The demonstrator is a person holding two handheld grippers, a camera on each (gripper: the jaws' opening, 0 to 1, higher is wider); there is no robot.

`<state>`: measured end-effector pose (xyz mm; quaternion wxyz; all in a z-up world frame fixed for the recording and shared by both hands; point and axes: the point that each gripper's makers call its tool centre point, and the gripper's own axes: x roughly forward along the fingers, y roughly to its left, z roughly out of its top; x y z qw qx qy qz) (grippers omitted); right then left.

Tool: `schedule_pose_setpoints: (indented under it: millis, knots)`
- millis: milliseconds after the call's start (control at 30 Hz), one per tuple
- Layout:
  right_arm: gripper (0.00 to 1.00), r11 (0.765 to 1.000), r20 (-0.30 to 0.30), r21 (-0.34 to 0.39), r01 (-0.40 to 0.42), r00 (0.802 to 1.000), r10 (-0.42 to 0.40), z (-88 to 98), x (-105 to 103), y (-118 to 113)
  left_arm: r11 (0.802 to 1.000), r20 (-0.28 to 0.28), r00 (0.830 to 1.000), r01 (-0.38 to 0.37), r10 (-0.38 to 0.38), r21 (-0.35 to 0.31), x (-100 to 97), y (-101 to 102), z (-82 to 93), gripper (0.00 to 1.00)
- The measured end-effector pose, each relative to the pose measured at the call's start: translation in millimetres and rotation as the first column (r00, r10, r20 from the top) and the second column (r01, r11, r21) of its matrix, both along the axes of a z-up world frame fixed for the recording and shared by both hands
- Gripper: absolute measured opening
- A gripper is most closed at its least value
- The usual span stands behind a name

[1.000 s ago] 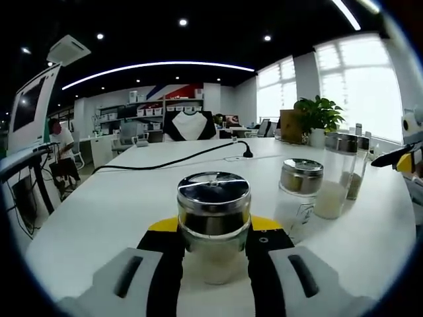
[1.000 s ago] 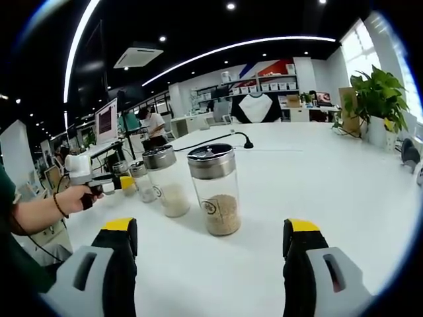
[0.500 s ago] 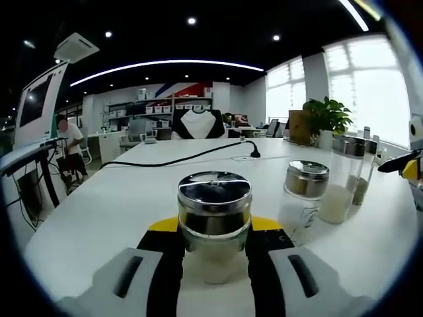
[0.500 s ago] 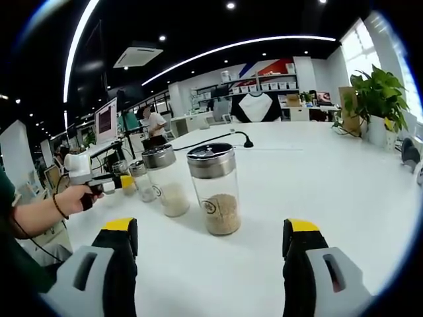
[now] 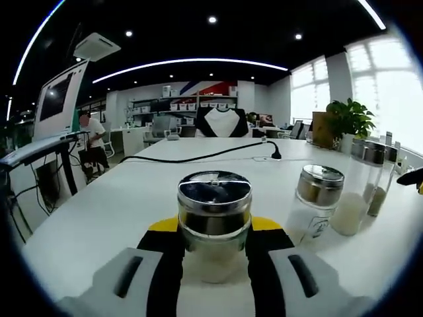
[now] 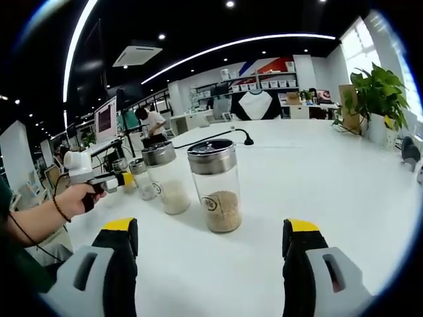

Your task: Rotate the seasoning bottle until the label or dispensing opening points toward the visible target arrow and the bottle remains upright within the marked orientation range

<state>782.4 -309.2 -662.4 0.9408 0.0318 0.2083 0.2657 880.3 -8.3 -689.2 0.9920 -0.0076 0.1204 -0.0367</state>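
Bottle (image 5: pixel 214 221) unmoved in left gripper (image 5: pixel 214 264), upright, steel-lidded

Our left gripper (image 5: pixel 213 264) has two broad grey moulded jaws, each with a dark oblong slot, faced inside with black pads and tipped in yellow. Our right gripper (image 6: pixel 210 254) is built alike: grey bodies at 7 and 5 o'clock, black inner faces, yellow caps on top. At 9 o'clock in the right gripper view, our hand (image 6: pixel 78 197) wears a thin dark wristband, with a dark green sleeve (image 6: pixel 16 264) below it.
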Motion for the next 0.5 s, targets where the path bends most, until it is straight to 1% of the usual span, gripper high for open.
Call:
schedule_pose_setpoints:
  millis: [100,233,500]
  knots:
    - [0.92,1.0,-0.002,0.001,0.001,1.0,-0.001,-0.6,0.1,-0.1,0.999,-0.015,0.999,-0.035,0.035,0.004,-0.3,1.5,-0.5,0.37]
    - [0.92,1.0,-0.004,0.002,0.002,1.0,-0.002,-1.1,0.2,-0.8,0.998,-0.012,0.997,-0.07,0.07,0.007,-1.2,3.3,-0.9,0.37]
    - [0.92,1.0,-0.005,0.0,0.004,1.0,-0.004,-1.4,0.8,-2.0,0.996,-0.006,0.996,-0.086,0.086,0.02,-1.1,5.3,-0.6,0.38]
